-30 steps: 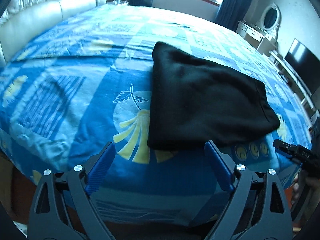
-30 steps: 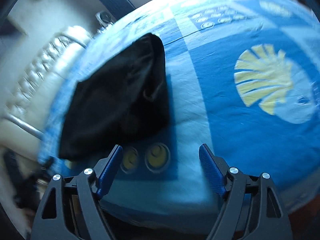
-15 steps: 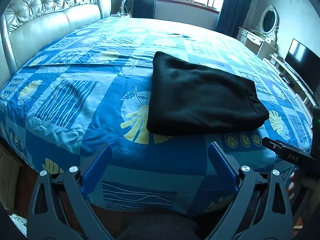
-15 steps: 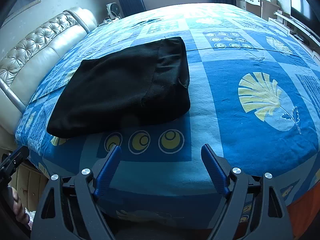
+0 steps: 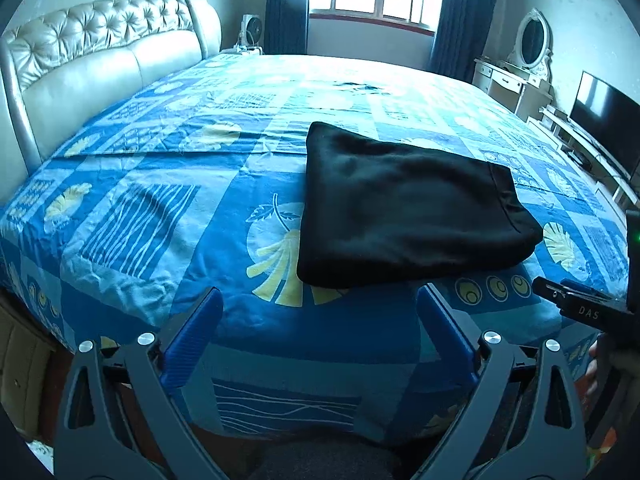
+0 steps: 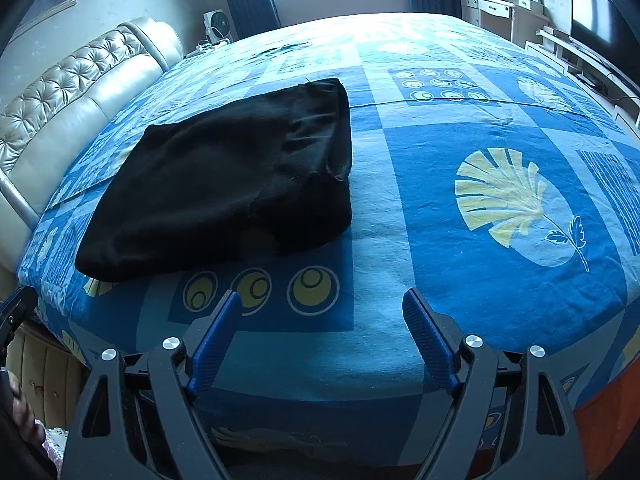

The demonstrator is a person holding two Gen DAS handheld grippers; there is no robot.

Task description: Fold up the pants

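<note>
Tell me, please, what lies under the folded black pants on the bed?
The black pants rest directly on the blue patterned bedspread, partly covering a yellow leaf print. Whatever else the print shows beneath them is hidden.

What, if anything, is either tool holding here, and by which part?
Nothing. The left tool and right tool both stand open over the bed edge, with the folded black pants lying untouched on the bedspread.

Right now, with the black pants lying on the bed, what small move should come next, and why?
Probably draw both grippers back and stop. The pants already lie folded in a compact bundle on the bedspread, and the left gripper and right gripper are open, holding nothing.
</note>
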